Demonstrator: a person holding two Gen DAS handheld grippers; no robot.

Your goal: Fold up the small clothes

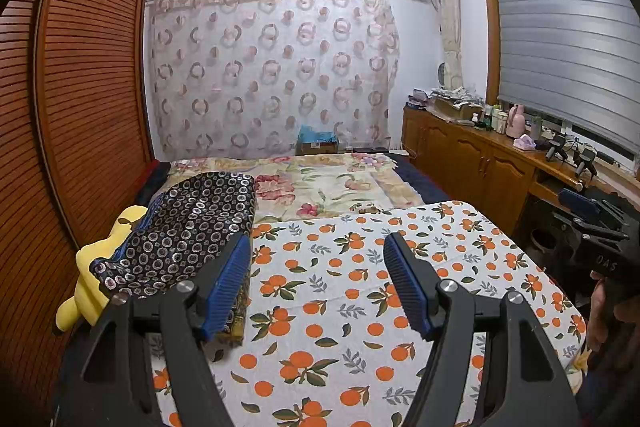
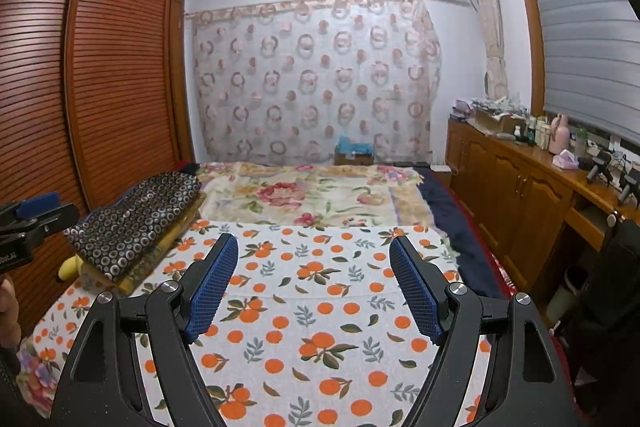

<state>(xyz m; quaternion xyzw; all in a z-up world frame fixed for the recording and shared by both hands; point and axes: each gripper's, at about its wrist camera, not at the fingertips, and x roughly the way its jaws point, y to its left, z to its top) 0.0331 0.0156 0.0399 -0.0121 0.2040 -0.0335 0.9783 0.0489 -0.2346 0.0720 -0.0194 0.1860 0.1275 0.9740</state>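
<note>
- At 10 o'clock on the orange-print cloth (image 2: 320, 307), the dark ring-patterned garment (image 2: 132, 219) looks light, limp, possibly slippery; pinch a hem corner.
- Left gripper (image 1: 318, 279) and right gripper (image 2: 314, 283): both released, nothing held.

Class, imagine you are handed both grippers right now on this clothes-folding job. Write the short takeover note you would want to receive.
Left gripper: open, empty, held over the orange-print cloth.
Right gripper: open, empty, over the same cloth.
Things: the orange-print cloth lies spread flat on the bed. A dark ring-patterned garment lies on a pile at the bed's left edge, beside a yellow soft toy.
Done: I cannot tell from these views whether anything has been folded yet.
Left: probably to take the dark garment, lay it on the cloth and fold it; nothing is gripped yet.
</note>
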